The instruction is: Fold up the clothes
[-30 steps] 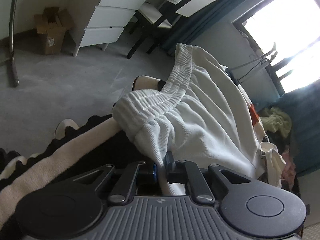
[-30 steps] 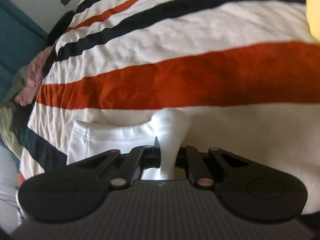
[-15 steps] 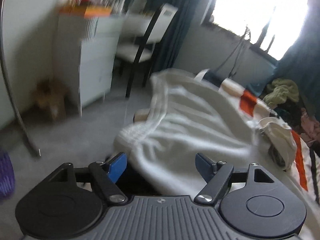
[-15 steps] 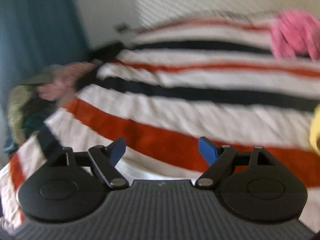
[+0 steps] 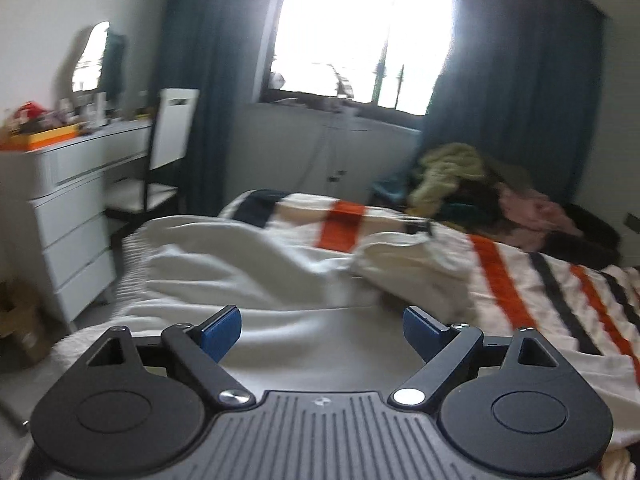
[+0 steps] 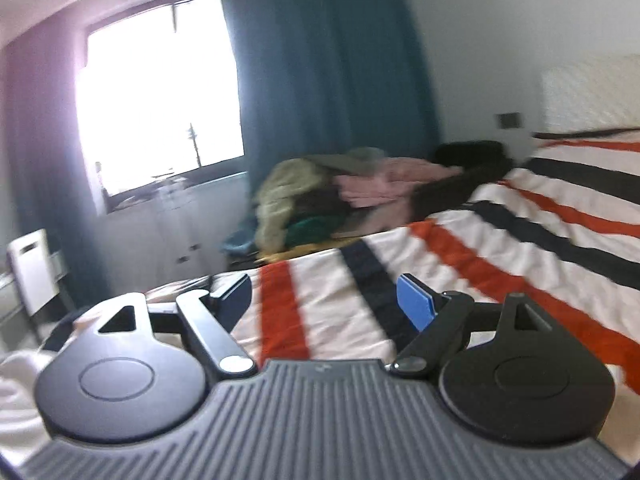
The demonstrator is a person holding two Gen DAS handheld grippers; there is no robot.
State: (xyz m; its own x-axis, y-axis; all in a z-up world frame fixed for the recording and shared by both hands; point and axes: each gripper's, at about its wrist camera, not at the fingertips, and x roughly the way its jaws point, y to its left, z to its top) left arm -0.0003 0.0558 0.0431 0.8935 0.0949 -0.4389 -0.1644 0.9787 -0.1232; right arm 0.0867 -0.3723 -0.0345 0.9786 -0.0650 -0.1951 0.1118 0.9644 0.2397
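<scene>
A white ribbed garment (image 5: 240,272) lies spread on the striped bed cover (image 5: 560,292) at the bed's near left end. A second cream garment (image 5: 408,260) lies bunched beside it to the right. My left gripper (image 5: 322,326) is open and empty, raised above the white garment. My right gripper (image 6: 324,300) is open and empty, raised over the striped cover (image 6: 500,240). A bit of white cloth (image 6: 16,376) shows at the lower left of the right wrist view.
A pile of green, pink and dark clothes (image 5: 480,188) sits at the bed's far side by the blue curtain (image 6: 328,80). A white dresser (image 5: 68,208) and a chair (image 5: 160,160) stand left of the bed. A cardboard box (image 5: 20,328) is on the floor.
Both grippers let go of the white garment, opened, and lifted up and back from the bed. The views swung from looking down at the cloth to looking across the room.
</scene>
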